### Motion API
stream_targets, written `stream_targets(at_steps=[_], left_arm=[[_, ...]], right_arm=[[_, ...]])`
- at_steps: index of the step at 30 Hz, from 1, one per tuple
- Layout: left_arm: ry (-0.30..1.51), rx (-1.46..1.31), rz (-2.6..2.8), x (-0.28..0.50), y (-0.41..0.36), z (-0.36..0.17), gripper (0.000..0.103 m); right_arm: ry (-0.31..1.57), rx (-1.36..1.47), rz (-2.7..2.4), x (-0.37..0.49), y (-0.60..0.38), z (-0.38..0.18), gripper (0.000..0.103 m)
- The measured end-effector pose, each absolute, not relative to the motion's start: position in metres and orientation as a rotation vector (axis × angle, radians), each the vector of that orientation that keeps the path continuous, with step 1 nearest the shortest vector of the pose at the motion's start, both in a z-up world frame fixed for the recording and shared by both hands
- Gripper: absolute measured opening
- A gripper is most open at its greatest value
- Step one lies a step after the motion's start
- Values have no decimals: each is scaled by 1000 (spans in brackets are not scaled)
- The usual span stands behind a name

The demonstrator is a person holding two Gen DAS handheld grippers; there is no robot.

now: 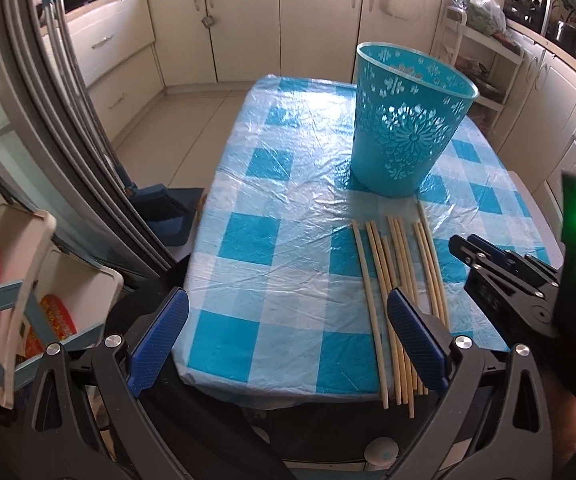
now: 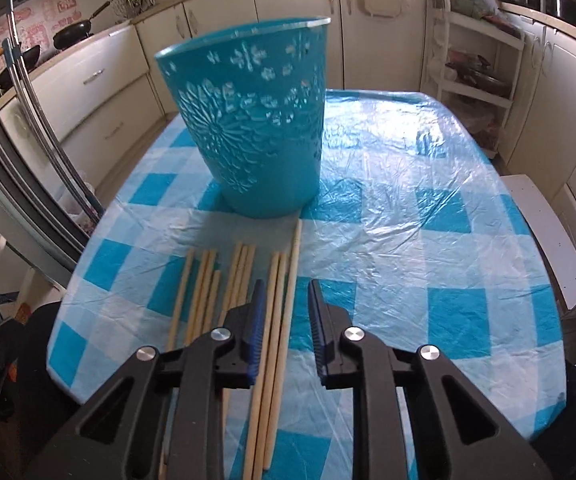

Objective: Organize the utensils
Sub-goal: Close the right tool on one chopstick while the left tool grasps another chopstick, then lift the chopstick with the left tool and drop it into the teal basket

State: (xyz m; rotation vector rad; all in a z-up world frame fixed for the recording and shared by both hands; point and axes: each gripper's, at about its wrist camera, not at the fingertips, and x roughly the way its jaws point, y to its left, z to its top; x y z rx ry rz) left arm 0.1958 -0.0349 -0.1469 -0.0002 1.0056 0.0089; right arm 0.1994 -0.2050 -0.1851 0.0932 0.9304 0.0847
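Note:
Several wooden chopsticks lie side by side on the blue checked tablecloth, in front of a teal cut-out basket that stands upright. My left gripper is wide open and empty above the table's near edge, left of the chopsticks. My right gripper is open a little, just above the rightmost chopsticks, which lie between its jaws. The basket stands just beyond them. The right gripper also shows in the left wrist view.
A fridge stands close to the table's left side. Cream kitchen cabinets run along the back and right. A white shelf rack stands behind the table at the right. A white stool sits by the table's right edge.

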Motion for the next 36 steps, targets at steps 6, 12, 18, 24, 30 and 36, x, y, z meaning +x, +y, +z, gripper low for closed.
stream_targets(at_steps=[6,12,18,24,30,36], left_arm=[[1064,-28,-22,216,-42,-170,95],[1117,-65,-30,241,-51,-195,84],[1173,-106,-32,267,-59,-222,70],[1164,-47,-5,285,-74,-235,65],[1139,29,0,294,-90,-234,44],[1111,87,-103,293,-103,-231,5]], right_arm=[[974,88,77,219,-207,-207,20],[971,51,84,235,-207,-214,19],[972,5,112,241,-214,-213,8],[998,14,145,236,-232,-213,6],[995,30,161,246,-236,-214,8],[986,5,182,252,-235,-214,7]])
